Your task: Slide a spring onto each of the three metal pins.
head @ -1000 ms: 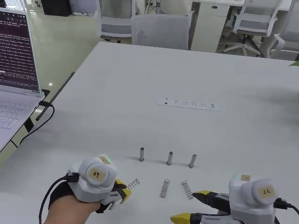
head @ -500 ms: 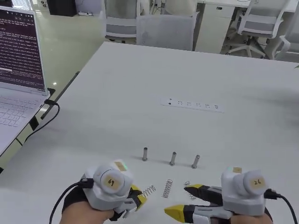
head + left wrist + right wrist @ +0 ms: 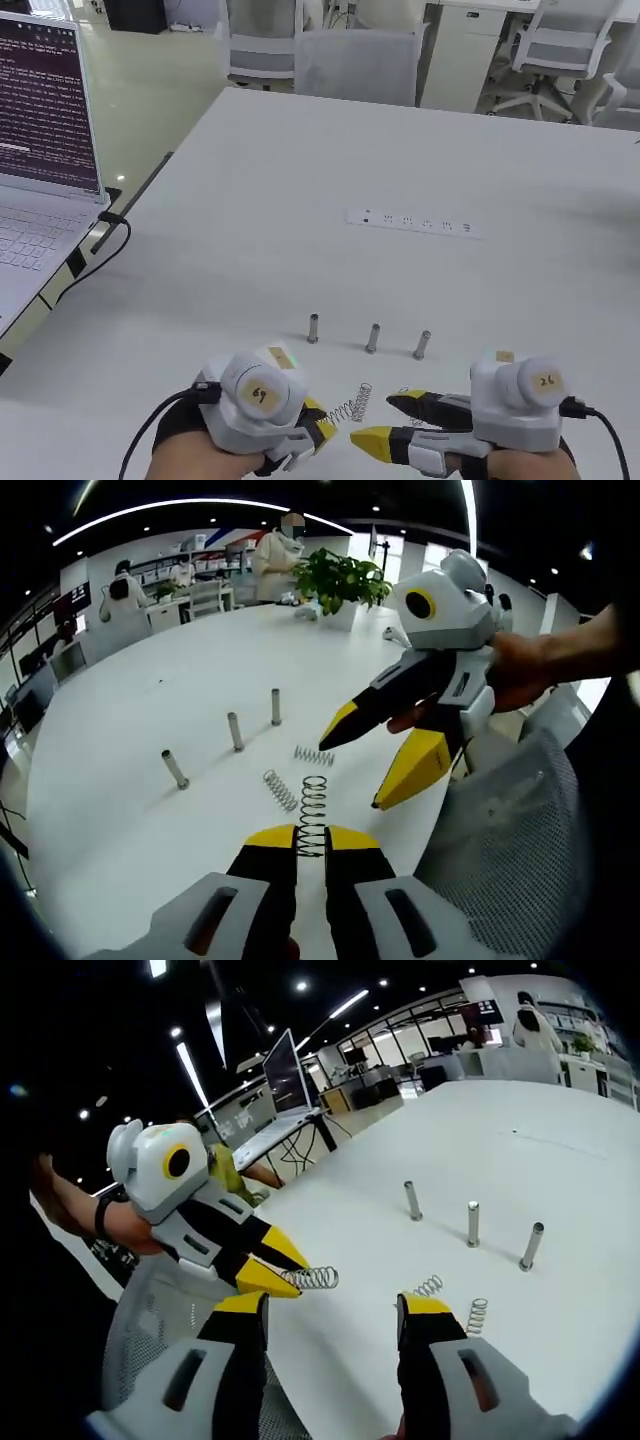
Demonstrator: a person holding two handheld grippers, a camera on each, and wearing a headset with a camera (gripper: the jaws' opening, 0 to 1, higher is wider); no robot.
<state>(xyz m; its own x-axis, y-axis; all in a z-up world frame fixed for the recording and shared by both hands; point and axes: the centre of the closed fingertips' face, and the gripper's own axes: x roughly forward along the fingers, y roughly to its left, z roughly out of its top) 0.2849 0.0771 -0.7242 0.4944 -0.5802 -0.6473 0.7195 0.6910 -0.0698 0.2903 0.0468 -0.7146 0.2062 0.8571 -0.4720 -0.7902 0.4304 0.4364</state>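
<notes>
Three short metal pins (image 3: 313,328), (image 3: 373,338), (image 3: 422,345) stand upright in a row on the white table (image 3: 300,200). My left gripper (image 3: 320,425) is shut on one end of a spring (image 3: 342,409), which sticks out ahead of its tips (image 3: 313,815) just above the table. A second spring (image 3: 362,399) lies loose in front of the middle pin (image 3: 235,731). A third spring (image 3: 477,1313) lies by my right gripper (image 3: 374,419), which is open and holds nothing. The two grippers' yellow tips are close together, near the table's front edge.
An open laptop (image 3: 40,120) sits on a separate surface at the left, with a black cable (image 3: 110,240) trailing off it. A white power strip (image 3: 415,222) lies mid-table beyond the pins. Office chairs (image 3: 355,60) stand behind the far edge.
My left gripper has carried its spring to the right, toward the middle. My right gripper has moved left and a little forward, so the two now nearly meet.
</notes>
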